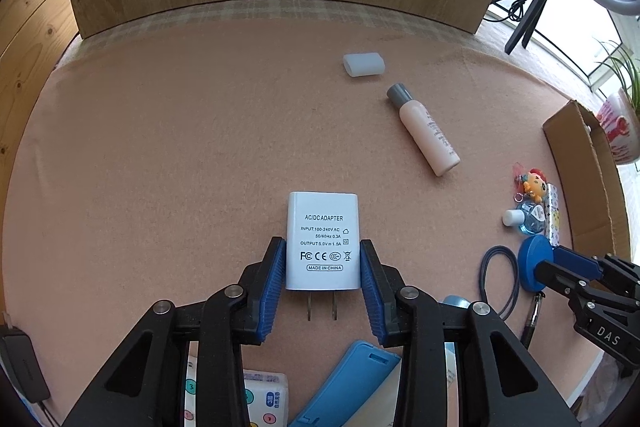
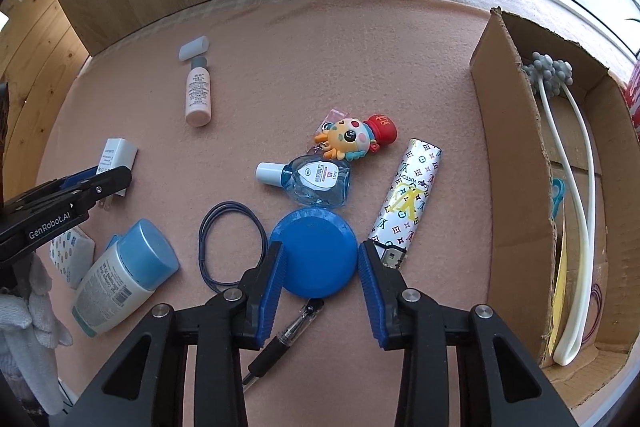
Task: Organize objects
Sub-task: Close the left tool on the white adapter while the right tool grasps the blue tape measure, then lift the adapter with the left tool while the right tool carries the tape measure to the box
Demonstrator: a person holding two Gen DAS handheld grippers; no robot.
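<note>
1. Left gripper (image 1: 322, 259) aimed steeply down at the pink mat (image 1: 160, 147), blue pads (image 1: 276, 279) pressed against both sides of the white adapter (image 1: 321, 239); pinching it.
2. Adapter flat on the mat, label up, prongs toward the camera, sitting between the fingers.
3. Right gripper (image 2: 318, 259) also tilted steeply down, pads (image 2: 272, 279) against the left and right edges of the blue disc (image 2: 313, 253); clamped on it as far as can be told.
4. Disc lying flat on the mat, just below the eye-drop bottle (image 2: 316, 185) and just beside the patterned lighter (image 2: 408, 203).
5. Seen from the right wrist: left gripper entering from the left edge, low over the adapter; a white-gloved hand (image 2: 24, 311) beneath it.
6. Seen from the left wrist: right gripper reaching in from the right edge, its blue tip on the disc.
7. Nearby on the mat: hair tie (image 2: 230, 247) touching the disc's left side, pen (image 2: 288, 335) under the right gripper, lotion bottle (image 2: 124, 275) lower left, keychain toy (image 2: 356, 139) above the eye-drop bottle.
8. Farther back: pink bottle (image 2: 198, 95) with a clear cap (image 2: 194, 47) just beyond it.
9. Cardboard box (image 2: 516, 167) at the right, well apart from both grippers, holding a white massager (image 2: 576, 187).
</note>
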